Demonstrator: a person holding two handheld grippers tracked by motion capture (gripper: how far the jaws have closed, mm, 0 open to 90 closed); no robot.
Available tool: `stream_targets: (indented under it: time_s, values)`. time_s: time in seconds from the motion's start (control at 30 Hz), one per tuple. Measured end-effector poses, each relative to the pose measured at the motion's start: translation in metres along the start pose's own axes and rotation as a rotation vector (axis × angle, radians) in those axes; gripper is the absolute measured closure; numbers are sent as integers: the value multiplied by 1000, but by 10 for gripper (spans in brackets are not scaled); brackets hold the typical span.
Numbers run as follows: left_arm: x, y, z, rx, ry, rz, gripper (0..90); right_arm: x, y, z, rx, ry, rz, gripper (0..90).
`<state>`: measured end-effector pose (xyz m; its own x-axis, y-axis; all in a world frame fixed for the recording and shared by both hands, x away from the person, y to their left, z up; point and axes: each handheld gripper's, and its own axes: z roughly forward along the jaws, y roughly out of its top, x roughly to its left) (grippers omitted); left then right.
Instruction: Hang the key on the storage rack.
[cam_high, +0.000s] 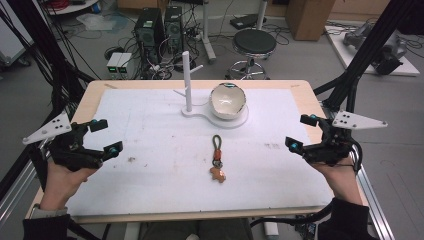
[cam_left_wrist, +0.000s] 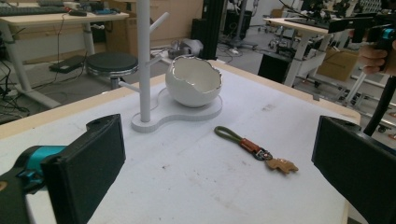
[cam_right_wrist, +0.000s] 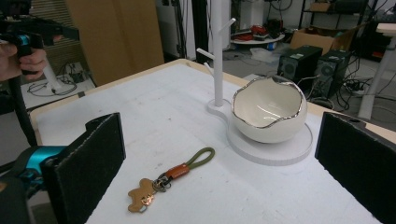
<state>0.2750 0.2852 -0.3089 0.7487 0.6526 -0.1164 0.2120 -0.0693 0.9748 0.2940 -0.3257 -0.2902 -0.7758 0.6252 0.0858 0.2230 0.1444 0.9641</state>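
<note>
Keychain (cam_high: 217, 159) lies mid-table (cam_high: 150, 150), near the white stand (cam_high: 188, 82); left hand-held gripper (cam_high: 106, 136) and right hand-held gripper (cam_high: 302, 132) hover wide open, empty.

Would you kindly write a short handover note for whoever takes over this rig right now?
Left claw: open, holding nothing, raised at the left side of the table.
Right claw: open, holding nothing, raised at the right side.
Keychain: lies flat at mid-table between the two claws, olive loop toward the stand, the small brown figure charm toward the person. Nothing touches it.
White peg stand: upright at the far middle of the table, pegs bare; the egg-shaped white bowl sits on its base beside the post.
Done: nothing visibly so far.
Left: probably pick up the keychain and hang it on a peg or drop it in the bowl.
</note>
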Motion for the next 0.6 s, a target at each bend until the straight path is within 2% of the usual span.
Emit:
stream_targets:
  time_s: [0.37,0.6]
  values:
    - [0,-1,1,-1,6,0,31,-1,-3,4,15,-2,2,8]
    - [-1,-2,2,-5,26,-1,31,1,-2,20,36,-26,7,8]
